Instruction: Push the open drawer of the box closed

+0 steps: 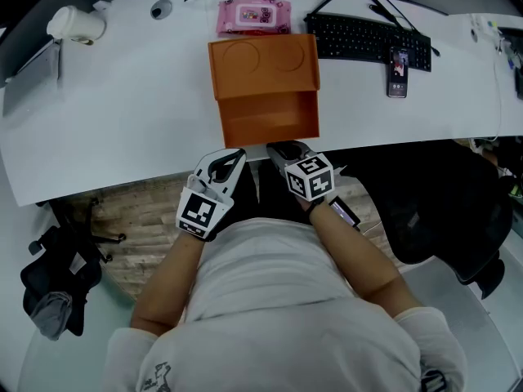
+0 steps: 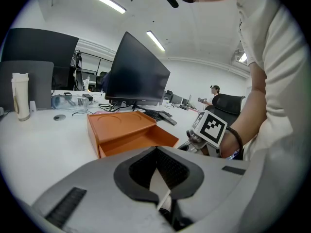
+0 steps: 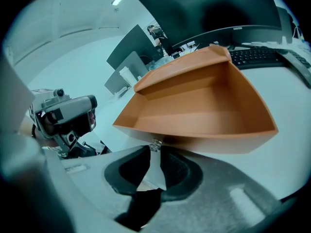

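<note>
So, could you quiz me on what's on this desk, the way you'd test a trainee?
1. True or false: the orange box's drawer is pushed fully in.
2. Which gripper has its tips at the drawer's knob? A: left gripper. B: right gripper.
3. What colour is the packet lying behind the box?
Key: 1 false, it stands open; 2 B; 3 pink.

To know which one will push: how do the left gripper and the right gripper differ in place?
The right gripper has its tips at the drawer front, by the small knob; the left gripper is farther back, apart from it. The right gripper is at that front's middle; the left gripper, nearer its left end. Both point toward it.
</note>
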`<state>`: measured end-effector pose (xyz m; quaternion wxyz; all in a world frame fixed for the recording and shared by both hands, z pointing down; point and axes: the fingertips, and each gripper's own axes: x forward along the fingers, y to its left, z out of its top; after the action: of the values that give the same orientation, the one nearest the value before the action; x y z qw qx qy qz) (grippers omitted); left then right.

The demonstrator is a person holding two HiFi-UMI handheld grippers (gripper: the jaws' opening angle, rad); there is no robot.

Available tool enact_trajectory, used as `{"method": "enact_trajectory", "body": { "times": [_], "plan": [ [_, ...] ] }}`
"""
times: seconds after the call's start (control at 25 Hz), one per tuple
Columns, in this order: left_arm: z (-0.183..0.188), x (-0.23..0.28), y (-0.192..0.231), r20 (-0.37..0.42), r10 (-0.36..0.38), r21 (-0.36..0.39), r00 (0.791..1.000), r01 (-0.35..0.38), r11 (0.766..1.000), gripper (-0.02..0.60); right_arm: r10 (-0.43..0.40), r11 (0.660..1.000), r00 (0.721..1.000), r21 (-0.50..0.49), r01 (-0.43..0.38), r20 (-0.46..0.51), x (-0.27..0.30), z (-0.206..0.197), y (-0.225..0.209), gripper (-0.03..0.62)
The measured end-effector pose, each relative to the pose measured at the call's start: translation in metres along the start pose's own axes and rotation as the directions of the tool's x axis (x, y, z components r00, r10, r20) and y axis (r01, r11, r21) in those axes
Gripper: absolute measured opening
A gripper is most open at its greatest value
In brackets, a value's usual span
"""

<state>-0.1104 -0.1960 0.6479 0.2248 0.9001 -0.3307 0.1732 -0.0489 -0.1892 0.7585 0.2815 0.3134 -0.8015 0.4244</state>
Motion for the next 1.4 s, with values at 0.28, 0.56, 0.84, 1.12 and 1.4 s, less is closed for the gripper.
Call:
{"method": "enact_trajectory", "body": {
  "times": [0.28,0.56,0.84,1.12,1.4],
  "plan": [
    [0.007,0.004,0.004,0.001,-0.003,0.006,1.0,0.003,1.0,-0.002,0.001,1.0,1.0,0.002,-0.001,0.006,-0.002,0.009,-0.002,0.066],
    [0.017,0.006,0.015,-0.001,0.004,0.02,1.0,-0.004,1.0,-0.002,0.001,1.0,1.0,0.0,-0.001,0.013,0.004,0.026,-0.008,0.066],
    [0.026,0.005,0.025,-0.006,0.011,0.028,1.0,-0.011,1.0,-0.002,0.006,1.0,1.0,-0.005,-0.006,0.015,0.012,0.045,-0.012,0.066],
    [0.031,0.004,0.034,-0.011,0.015,0.038,1.0,-0.014,0.999,-0.002,-0.002,1.0,1.0,-0.007,0.003,0.021,0.019,0.062,-0.019,0.066],
    [0.034,0.003,0.042,-0.013,0.015,0.031,1.0,-0.015,0.999,-0.002,-0.01,1.0,1.0,-0.017,0.01,0.028,0.028,0.082,-0.027,0.066]
  ]
}}
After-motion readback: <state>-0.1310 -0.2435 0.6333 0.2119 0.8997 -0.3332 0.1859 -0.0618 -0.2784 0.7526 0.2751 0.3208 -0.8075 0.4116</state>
